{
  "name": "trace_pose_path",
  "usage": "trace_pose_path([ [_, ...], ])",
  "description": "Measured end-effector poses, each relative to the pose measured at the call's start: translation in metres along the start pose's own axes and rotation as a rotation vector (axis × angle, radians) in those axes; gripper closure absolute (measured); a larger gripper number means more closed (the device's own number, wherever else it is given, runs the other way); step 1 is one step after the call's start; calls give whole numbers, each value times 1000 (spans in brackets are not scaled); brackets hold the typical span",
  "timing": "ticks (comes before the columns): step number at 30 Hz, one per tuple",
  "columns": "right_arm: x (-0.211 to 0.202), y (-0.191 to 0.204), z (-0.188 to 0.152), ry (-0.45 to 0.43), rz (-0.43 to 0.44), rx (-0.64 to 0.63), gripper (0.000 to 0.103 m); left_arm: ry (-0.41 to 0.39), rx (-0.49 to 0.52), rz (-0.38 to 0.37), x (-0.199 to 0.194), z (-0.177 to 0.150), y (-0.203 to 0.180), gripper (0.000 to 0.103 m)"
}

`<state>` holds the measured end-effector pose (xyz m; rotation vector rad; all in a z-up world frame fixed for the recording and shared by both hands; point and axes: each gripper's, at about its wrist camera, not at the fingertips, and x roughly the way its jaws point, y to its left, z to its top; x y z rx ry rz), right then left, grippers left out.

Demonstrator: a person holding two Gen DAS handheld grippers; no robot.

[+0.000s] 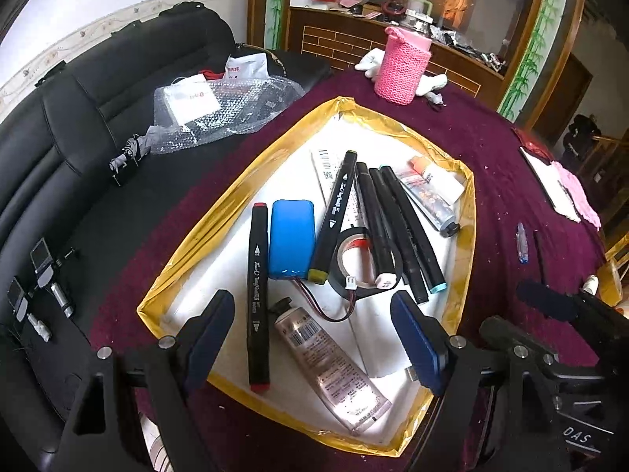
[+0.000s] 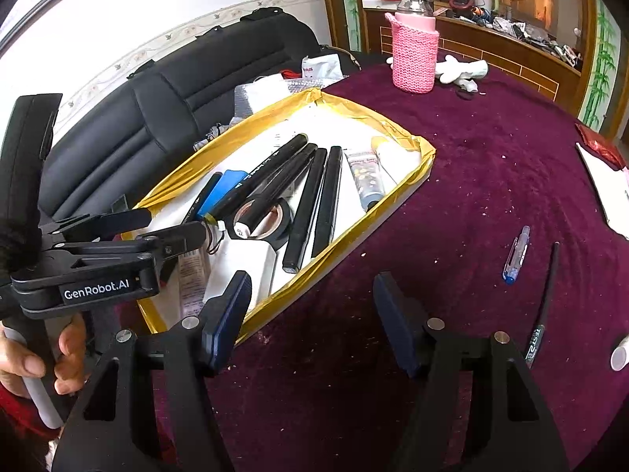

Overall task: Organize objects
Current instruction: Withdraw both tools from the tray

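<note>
With both grippers' fingers apart and empty, the right gripper hovers over the tabletop near the blue pen, light, stiff, slippery: pinch mid-barrel.

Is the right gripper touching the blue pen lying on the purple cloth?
Apart. The right wrist view shows the right gripper open over bare cloth, with a clear stretch of cloth between its fingers and the blue pen off to the side.
</note>
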<state>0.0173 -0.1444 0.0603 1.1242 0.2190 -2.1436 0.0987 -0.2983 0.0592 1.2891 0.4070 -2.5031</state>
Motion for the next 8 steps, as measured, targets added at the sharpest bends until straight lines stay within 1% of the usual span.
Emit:
trace_pose_path([
  [5, 1, -1, -1, 2, 4, 9, 37, -10, 10, -9, 0, 0, 0, 21],
  [8, 3, -2, -2, 8, 8, 14, 37, -22, 30, 29, 0, -1, -2, 21],
])
